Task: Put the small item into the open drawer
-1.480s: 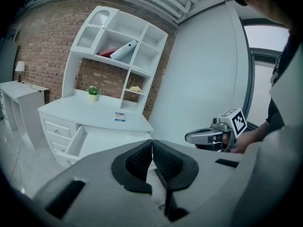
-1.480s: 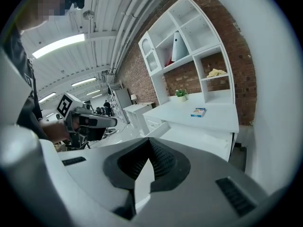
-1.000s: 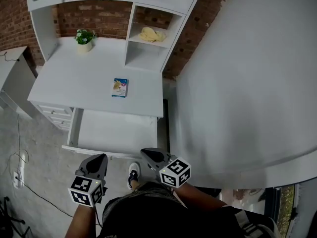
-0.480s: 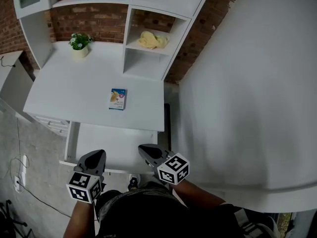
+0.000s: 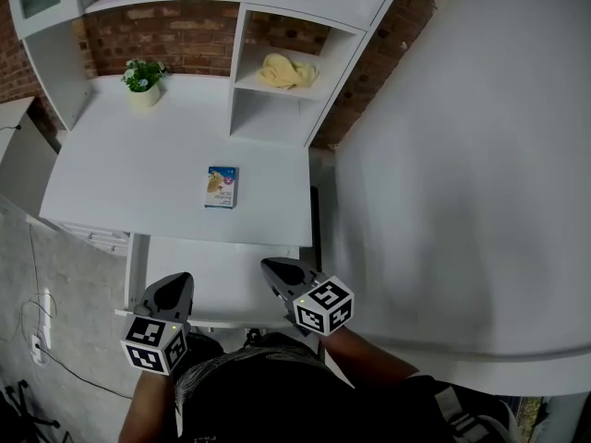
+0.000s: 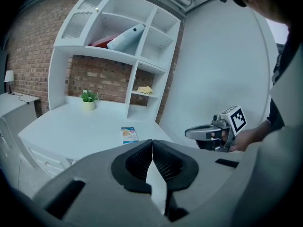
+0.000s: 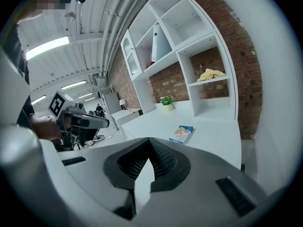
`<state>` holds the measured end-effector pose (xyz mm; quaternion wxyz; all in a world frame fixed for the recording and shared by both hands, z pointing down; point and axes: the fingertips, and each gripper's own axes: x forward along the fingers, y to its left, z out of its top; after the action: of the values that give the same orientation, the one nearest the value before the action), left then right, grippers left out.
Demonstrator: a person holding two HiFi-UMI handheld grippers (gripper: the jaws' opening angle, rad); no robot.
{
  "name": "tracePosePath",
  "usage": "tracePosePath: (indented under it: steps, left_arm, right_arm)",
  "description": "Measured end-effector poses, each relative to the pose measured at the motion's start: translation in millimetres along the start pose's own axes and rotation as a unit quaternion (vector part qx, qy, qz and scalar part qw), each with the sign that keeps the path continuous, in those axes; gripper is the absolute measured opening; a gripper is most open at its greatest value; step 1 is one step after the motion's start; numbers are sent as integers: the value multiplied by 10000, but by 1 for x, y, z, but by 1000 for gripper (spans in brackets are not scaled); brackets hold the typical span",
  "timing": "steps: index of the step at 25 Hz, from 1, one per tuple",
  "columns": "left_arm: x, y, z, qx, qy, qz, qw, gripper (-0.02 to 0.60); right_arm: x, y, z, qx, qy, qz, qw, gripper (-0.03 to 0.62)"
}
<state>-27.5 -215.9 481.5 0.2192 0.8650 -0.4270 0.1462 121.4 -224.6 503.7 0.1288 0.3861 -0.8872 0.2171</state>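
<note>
So, head view: we see small flat blue box w/ yellowish print lying on white desk, behind open drawer. Left gripper view: left gripper clenched, empty. Right gripper view: right gripper same, nothing btwn.

- No word, number or brand can be read in any view.
- Small item, a blue and white packet lying on the desk: a printed face is shown, but its lettering is too small to be read.
- Marker cube of the left gripper: black-and-white square patterns are carried, without letters.
- Marker cube of the right gripper: patterns of the same kind are carried.
</note>
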Motion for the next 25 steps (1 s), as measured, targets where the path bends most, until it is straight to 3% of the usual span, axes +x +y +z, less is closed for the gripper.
tracePosePath:
  steps: [9, 15, 25]
  left_arm:
    - [3, 43, 10, 183, 115, -540, 9983, 18]
    - [0, 69, 3, 335, 286, -785, 9959, 18]
    - [-7, 107, -12, 283, 520, -909, 9941, 18]
  right_arm:
    - [40, 6, 8, 320, -44, -646, 9974, 5]
    - [77, 9, 13, 244, 121, -958, 9950, 6]
    - [163, -42, 13, 326, 580, -1567, 9854, 87]
